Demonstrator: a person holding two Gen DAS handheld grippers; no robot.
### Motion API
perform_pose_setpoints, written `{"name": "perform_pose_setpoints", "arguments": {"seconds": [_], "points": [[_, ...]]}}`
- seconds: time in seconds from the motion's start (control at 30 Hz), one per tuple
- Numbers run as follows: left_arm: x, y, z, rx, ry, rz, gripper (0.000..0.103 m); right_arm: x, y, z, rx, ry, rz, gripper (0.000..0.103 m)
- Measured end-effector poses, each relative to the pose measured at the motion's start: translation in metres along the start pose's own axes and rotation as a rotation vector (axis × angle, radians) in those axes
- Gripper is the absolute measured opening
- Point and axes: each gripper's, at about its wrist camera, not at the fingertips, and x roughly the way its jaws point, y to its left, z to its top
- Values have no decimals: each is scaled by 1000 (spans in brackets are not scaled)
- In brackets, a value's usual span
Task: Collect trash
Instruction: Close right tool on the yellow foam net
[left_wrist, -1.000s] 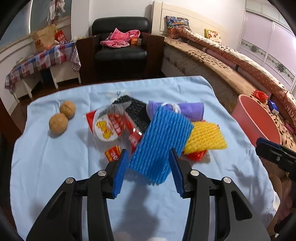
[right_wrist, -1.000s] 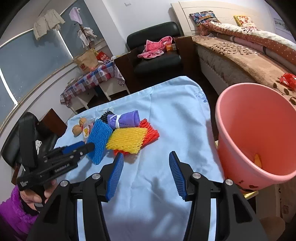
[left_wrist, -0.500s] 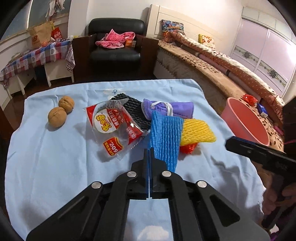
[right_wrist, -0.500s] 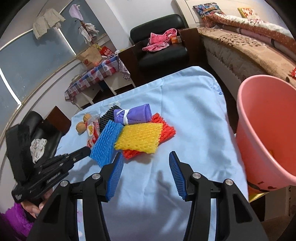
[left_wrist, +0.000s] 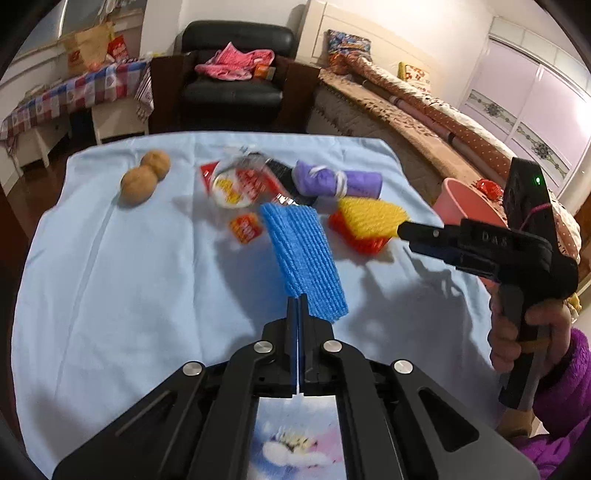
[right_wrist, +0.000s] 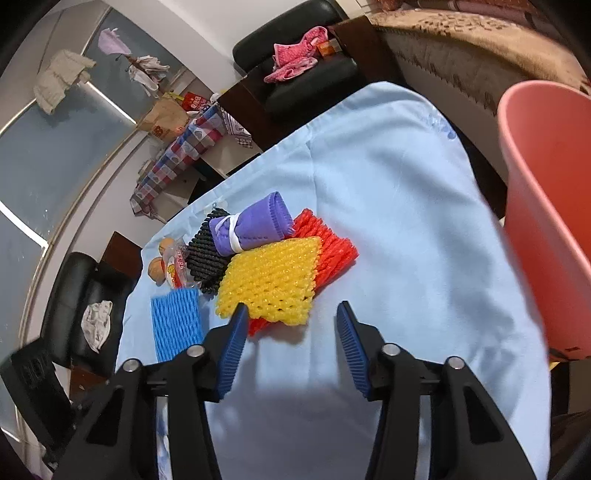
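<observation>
Pinching the near edge of the blue foam net, my left gripper has its jaws pressed flat together on that net, which hangs tilted above the light blue tablecloth. Beyond the blue net lie a clear snack wrapper with red print, a black foam net and a purple rolled net tied with white band. To the blue net's right a yellow foam net rests on a red foam net. Two walnuts sit touching each other, well to the blue net's left. My right hand, in a purple sleeve, holds the right gripper with its tip at the yellow net's edge; a pink bucket stands behind it.

From the right wrist, my right gripper is parted, its jaws having just been closing, with nothing pressed between them; its left blue pad overlaps the yellow net's near corner, though contact cannot be told. The red net shows beneath the yellow one, the purple roll and black net behind it, the blue net to its left. The pink bucket rises off the cloth's right edge.
</observation>
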Motion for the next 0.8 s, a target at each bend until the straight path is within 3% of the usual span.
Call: {"name": "perform_pose_setpoints", "arguments": {"seconds": [0.13,0.17,0.63,0.77,0.8], "points": [[-3,5,-4,-26,14,3,0,1,1,1,10,-9,8,10],[-4,6,-4,-26,11,5,0,0,2,1,3,-15,2,8],[-4,14,1,-74,43,26,1,-56,20,-21,-177,-101,-65,7],[-5,16,3,-89,35,20,39,-70,17,-25,-191,-127,-76,7],[-6,16,3,-95,30,16,40,-72,16,-25,-190,-130,-76,7]]}}
